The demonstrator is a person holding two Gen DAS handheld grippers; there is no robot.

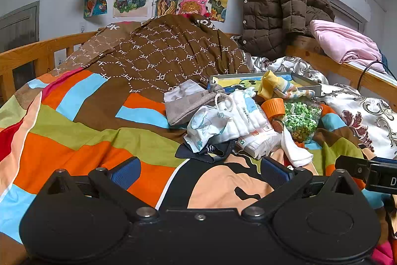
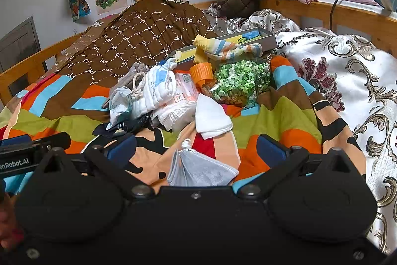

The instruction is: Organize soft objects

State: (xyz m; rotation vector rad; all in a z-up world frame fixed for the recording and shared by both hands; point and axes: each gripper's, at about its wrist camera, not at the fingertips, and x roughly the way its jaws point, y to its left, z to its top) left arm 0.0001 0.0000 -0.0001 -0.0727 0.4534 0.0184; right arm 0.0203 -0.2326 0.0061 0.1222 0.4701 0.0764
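Waiting above the bed, the left gripper (image 1: pixel 199 171) and right gripper (image 2: pixel 196 149) both have their fingers spread wide, holding nothing; the soft pile (image 2: pixel 158 96) sits just ahead on the stripy quilt (image 1: pixel 74 140); the grey cloth (image 2: pixel 201 171), maybe a mask, lies nearest; pinch it low in the middle.

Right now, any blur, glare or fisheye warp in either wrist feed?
Left wrist view: even daylight, no glare, pile of small clothes sharp; bed rail bows from fisheye warp; left gripper open, its black body fills the bottom. Right wrist view: same soft light, grey pouch sharp between the open right gripper fingers; edges curve and darken.
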